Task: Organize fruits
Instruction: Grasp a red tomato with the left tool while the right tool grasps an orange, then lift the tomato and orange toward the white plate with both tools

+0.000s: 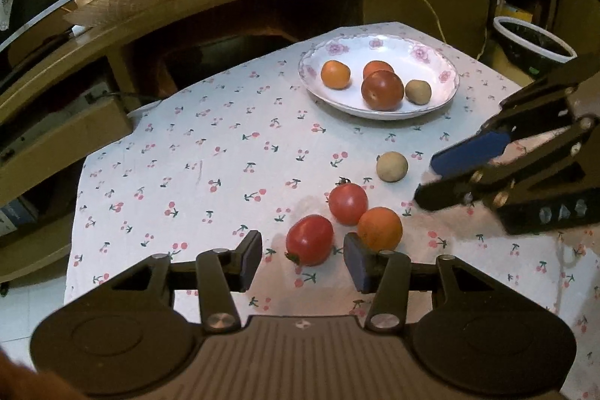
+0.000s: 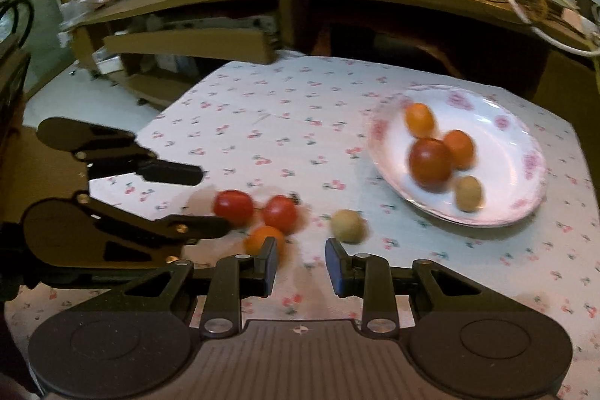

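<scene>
Bin (image 1: 532, 40) beyond plate (image 1: 378, 113) shows leftward only.

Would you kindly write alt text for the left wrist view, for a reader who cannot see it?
An open left gripper hovers over a cherry-print tablecloth, with a red tomato lying between its fingers. A second tomato, an orange and a tan fruit lie nearby; beyond, a flowered plate holds four fruits, and the right gripper enters from the right.

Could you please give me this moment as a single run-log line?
left gripper: open, at near tomato | right gripper: open, empty | plate: four fruits | cloth: four loose
</scene>
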Demonstrator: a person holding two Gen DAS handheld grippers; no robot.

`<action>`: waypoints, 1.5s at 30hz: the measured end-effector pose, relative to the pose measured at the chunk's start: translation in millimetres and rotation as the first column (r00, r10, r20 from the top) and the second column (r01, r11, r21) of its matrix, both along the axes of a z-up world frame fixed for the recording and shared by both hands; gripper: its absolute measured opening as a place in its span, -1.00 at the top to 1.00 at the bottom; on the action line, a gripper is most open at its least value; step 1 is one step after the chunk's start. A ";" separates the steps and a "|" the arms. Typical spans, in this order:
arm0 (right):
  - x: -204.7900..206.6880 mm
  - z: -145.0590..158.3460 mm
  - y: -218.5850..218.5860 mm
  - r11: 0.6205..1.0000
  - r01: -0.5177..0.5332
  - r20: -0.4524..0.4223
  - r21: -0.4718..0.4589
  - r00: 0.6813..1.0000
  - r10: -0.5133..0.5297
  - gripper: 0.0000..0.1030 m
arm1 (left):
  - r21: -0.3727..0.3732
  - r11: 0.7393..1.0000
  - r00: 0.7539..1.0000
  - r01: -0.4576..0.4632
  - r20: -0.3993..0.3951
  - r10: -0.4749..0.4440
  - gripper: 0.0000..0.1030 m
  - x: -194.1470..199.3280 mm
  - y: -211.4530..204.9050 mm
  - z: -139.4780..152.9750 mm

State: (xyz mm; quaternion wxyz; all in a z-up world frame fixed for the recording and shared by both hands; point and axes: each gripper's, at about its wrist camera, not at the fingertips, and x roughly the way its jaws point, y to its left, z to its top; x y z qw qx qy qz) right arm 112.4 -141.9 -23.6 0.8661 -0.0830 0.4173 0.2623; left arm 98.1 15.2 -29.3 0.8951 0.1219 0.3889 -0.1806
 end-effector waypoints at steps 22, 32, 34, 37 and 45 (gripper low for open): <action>7.1 -15.7 8.1 1.000 -0.020 -0.093 0.000 0.995 0.020 0.45 | -0.054 0.998 0.998 0.032 -0.060 -0.035 -0.02 17.0 1.1 -8.1; 8.4 -14.7 -10.6 0.999 0.046 -0.091 -0.027 0.995 -0.048 0.45 | -0.046 0.999 0.994 0.003 -0.111 -0.008 0.29 21.9 -15.6 -19.7; 8.4 -14.0 -11.5 0.998 0.049 -0.088 -0.030 0.995 -0.052 0.45 | -0.044 0.999 0.994 -0.012 -0.113 0.007 0.29 24.5 -16.3 -19.3; 8.0 -11.7 -11.6 0.998 0.051 -0.077 -0.031 0.996 -0.053 0.45 | -0.026 0.999 0.994 -0.028 -0.106 0.025 0.30 24.3 -18.8 -18.9; 11.9 -2.9 -14.3 0.997 0.073 -0.039 -0.023 0.996 -0.074 0.45 | -0.006 0.999 0.997 -0.033 -0.077 0.032 0.30 21.0 -22.2 -6.1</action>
